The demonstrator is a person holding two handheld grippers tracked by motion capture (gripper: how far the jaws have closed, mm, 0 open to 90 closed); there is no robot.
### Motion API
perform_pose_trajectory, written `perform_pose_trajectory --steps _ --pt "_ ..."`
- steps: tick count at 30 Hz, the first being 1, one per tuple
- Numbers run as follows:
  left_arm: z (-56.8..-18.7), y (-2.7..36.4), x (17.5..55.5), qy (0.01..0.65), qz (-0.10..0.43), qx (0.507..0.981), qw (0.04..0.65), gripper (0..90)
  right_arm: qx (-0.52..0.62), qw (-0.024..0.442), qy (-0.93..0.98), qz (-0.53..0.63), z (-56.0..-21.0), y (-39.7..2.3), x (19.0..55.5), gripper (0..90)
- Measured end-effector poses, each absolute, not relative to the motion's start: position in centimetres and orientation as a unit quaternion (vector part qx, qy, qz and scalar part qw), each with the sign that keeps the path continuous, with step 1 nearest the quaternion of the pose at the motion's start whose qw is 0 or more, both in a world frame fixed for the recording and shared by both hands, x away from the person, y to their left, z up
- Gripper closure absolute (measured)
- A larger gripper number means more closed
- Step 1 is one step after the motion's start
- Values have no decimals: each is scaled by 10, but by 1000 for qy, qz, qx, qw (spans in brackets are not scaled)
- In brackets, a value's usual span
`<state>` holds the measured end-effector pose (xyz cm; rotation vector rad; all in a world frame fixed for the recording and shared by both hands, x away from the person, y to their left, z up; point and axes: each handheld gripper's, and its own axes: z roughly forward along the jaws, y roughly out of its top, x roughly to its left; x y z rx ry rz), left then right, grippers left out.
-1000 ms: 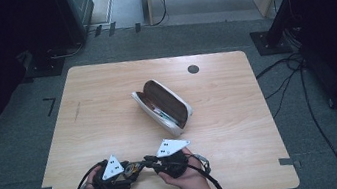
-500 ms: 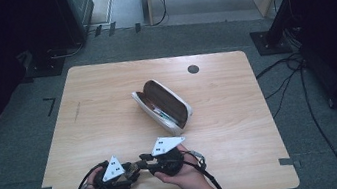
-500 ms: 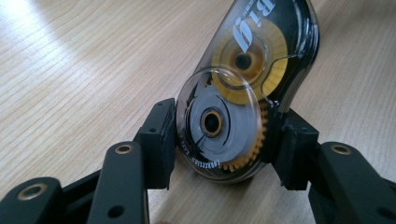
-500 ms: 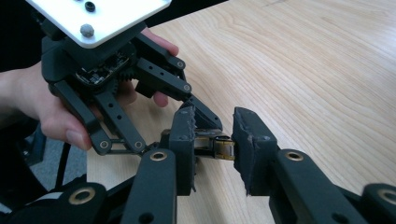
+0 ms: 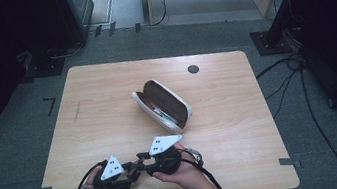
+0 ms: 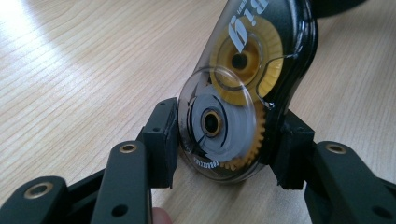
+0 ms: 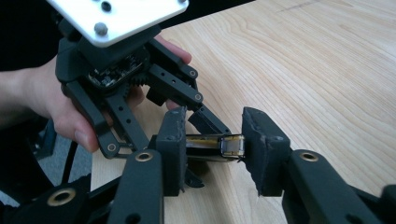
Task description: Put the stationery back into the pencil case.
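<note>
High view: I see both grippers meeting at the near edge of the table (image 5: pixel 236 89), the open glasses case (image 5: pixel 162 105) well apart behind them.
Thing in hand: a correction tape dispenser (image 6: pixel 243 88), clear smoky shell with a yellow spool and a white one, held low over the wood between the two grippers.
Left gripper (image 6: pixel 226 140): its jaws have just been closing and now press the dispenser's rounded end on both sides.
Right gripper (image 7: pixel 212 149): its jaws have just been opening; the dispenser's narrow tip (image 7: pixel 231 145) sits between them, one pad close, the other clearly apart.
Handling, my guess: light, rigid, slick plastic; the thin shell could crack or twist out.
Where I'd grip: across the flat faces near the spools, not the tip.
</note>
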<state>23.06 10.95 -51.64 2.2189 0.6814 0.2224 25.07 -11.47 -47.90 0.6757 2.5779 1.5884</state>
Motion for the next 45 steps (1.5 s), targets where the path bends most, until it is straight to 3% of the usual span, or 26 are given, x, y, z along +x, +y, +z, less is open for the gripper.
perform_pose_trajectory --steps 19,22,24,32,37,43,45 --pt "-517 119 236 269 27 868 416 534 176 -11 847 501 -489 -112 255 556" --pt "-517 120 237 270 27 868 416 564 173 -13 849 499 -493 -114 256 574" --pt "-517 120 237 268 20 869 416 642 175 -9 853 491 -497 -116 256 594" --pt "-517 119 236 236 10 878 416 651 173 -45 851 494 -509 -131 259 660" --pt "-518 119 237 234 -4 876 423 552 145 -47 857 492 -508 -132 255 773" --pt "-517 120 237 241 7 875 420 499 138 -25 857 496 -508 -131 249 786" --pt "-517 121 236 240 12 873 425 441 145 -19 855 498 -507 -133 248 786"
